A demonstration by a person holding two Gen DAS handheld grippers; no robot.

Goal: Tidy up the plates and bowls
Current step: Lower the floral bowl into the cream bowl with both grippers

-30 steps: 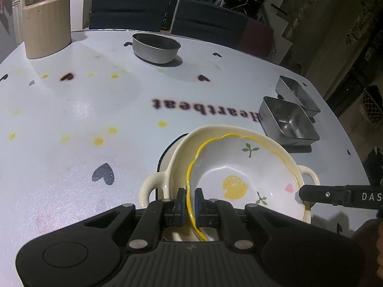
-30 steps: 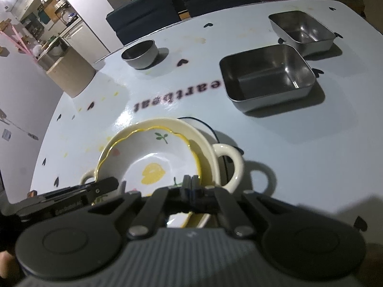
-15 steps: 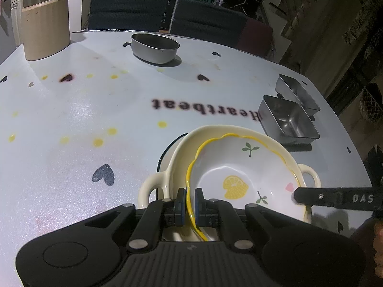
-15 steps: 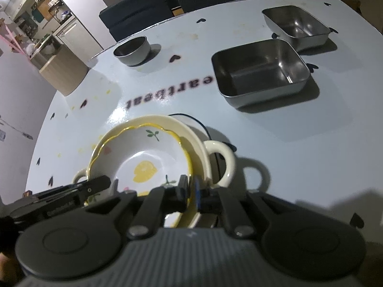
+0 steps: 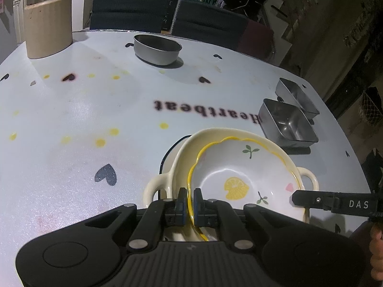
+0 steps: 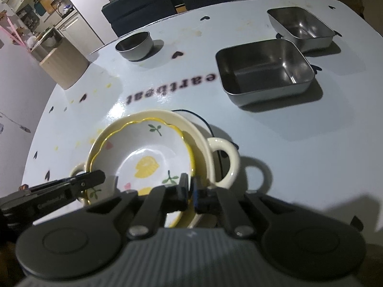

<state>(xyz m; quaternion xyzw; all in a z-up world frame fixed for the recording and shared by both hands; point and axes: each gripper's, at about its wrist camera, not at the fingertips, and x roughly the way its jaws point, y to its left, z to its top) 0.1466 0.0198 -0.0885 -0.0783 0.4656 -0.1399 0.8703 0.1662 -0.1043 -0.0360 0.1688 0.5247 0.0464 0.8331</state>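
A white bowl with a wavy yellow rim and a lemon print [image 5: 239, 167] [image 6: 148, 150] rests inside a cream dish with two loop handles [image 5: 153, 189] [image 6: 225, 157] on the table. My left gripper [image 5: 189, 198] has the bowl's near-left rim between its pads, and its jaws are closing on it. My right gripper [image 6: 190, 187] pinches the opposite rim, its jaws also closing. Each gripper's finger shows in the other's view: the right gripper's finger [image 5: 311, 199] and the left gripper's finger [image 6: 79, 183].
A round steel bowl [image 5: 156, 47] [image 6: 135, 45] stands far back. Two rectangular steel trays [image 5: 287, 122] [image 5: 296, 95] lie to the right. A beige canister [image 5: 47, 28] is at the back left. A black cable [image 6: 203, 122] runs under the dish. Chairs [image 5: 129, 9] stand behind the table.
The right gripper's jaws parted slightly around the bowl's rim half a second ago and have closed on it again. The left gripper and both dishes have stayed put.
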